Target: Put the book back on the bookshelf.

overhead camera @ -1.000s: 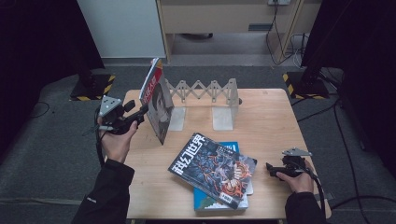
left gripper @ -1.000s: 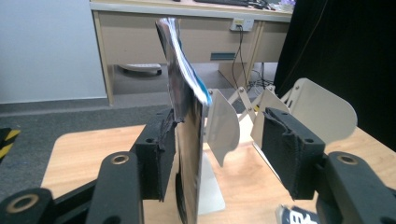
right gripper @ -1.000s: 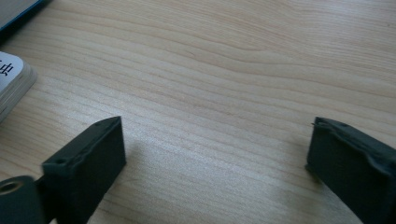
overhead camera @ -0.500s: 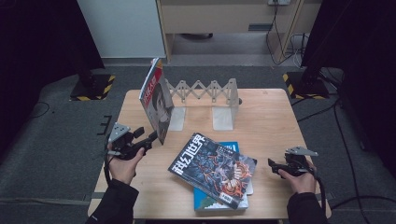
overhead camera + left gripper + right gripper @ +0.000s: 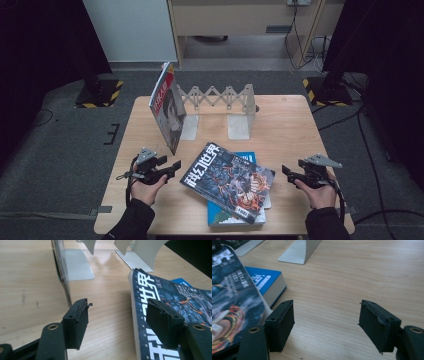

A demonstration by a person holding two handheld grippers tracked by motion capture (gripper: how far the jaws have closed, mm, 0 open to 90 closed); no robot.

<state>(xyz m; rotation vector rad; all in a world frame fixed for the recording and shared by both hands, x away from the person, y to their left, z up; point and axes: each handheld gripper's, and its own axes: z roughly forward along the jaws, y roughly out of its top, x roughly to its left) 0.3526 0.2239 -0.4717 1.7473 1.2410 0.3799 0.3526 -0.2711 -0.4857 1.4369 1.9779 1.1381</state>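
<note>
Left hand-held gripper (image 5: 172, 166) drawn back from upright magazine (image 5: 166, 107), wooden table (image 5: 290, 131), grey floor (image 5: 70, 145)

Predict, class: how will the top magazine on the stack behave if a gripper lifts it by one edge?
The magazine looks thin and soft-covered, so it would probably droop rather than stay flat. Its glossy cover may slip between the pads. It overhangs the blue book beneath, so its edge should be easy to get under.

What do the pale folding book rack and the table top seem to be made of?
The pale folding book rack looks like painted sheet metal: thin flat plates with a smooth matt sheen. The table top looks like light wood or wood laminate: grain lines run along it in both gripper views; which one, I cannot tell.
</note>
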